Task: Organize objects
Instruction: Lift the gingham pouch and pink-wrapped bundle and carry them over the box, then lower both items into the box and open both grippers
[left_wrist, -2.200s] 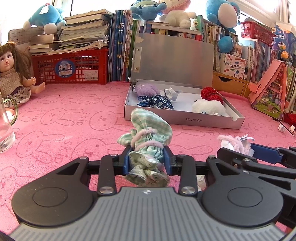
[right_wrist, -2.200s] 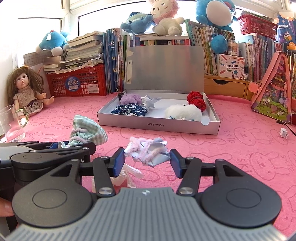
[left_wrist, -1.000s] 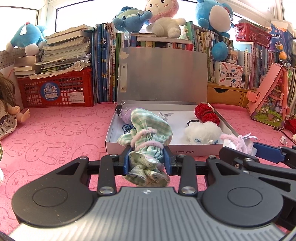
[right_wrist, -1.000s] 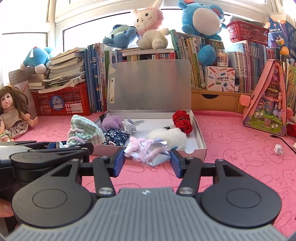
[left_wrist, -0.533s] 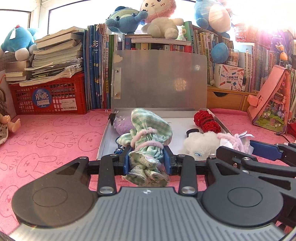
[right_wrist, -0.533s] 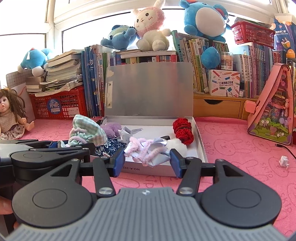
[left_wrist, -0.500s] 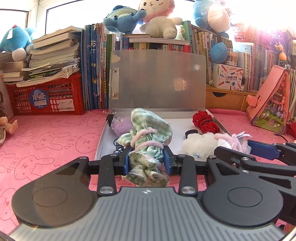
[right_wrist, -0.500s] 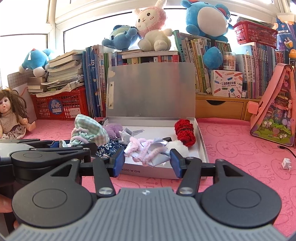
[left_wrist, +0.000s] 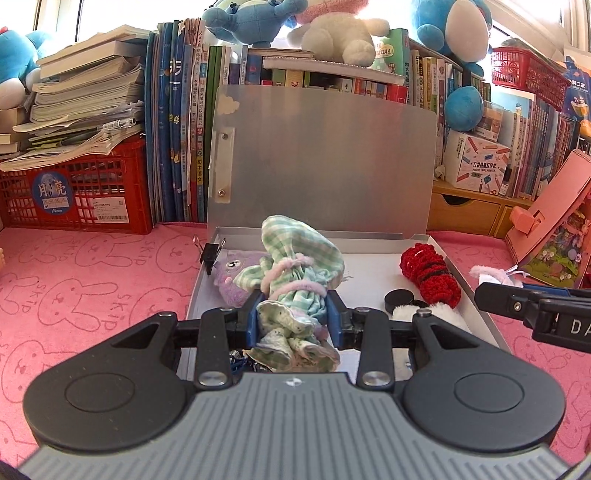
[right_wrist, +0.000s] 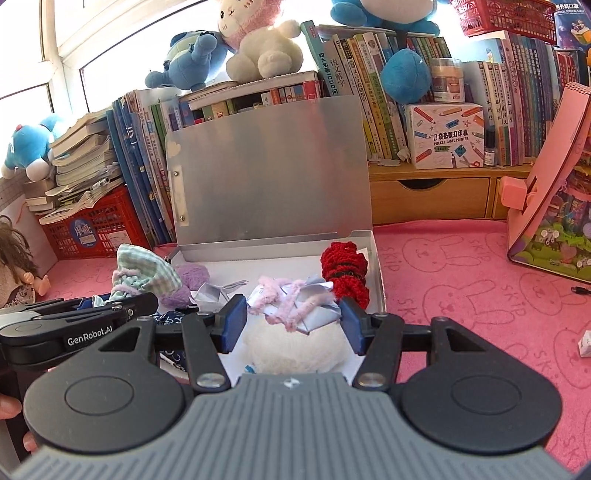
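- You are working over a pink bunny-print table mat (left_wrist: 92, 295), with the shallow grey metal box (left_wrist: 476, 295) lying open on it and its flat lid (left_wrist: 321, 162) standing upright at the far edge.
- Inside the box you are already seeing a red crocheted roll (left_wrist: 430, 273) at the right, a purple plush (left_wrist: 231, 275) at the left and a white fluffy item (right_wrist: 295, 350) near the front wall.
- You are holding the left gripper (left_wrist: 293, 314) nearly closed on a green checked cloth bundle tied with pink cord (left_wrist: 295, 273); the bundle is standing with its long axis up, over the box's left front part.
- You are holding the right gripper (right_wrist: 293, 317) partly open, its pads pressing a pale blue folded piece wrapped in pink fuzzy wire (right_wrist: 295, 301), long axis across the jaws, above the white fluffy item.
- Both loads are hanging over the box interior; bare floor lies mid-box, ahead of both grippers, the left seemingly nearer.
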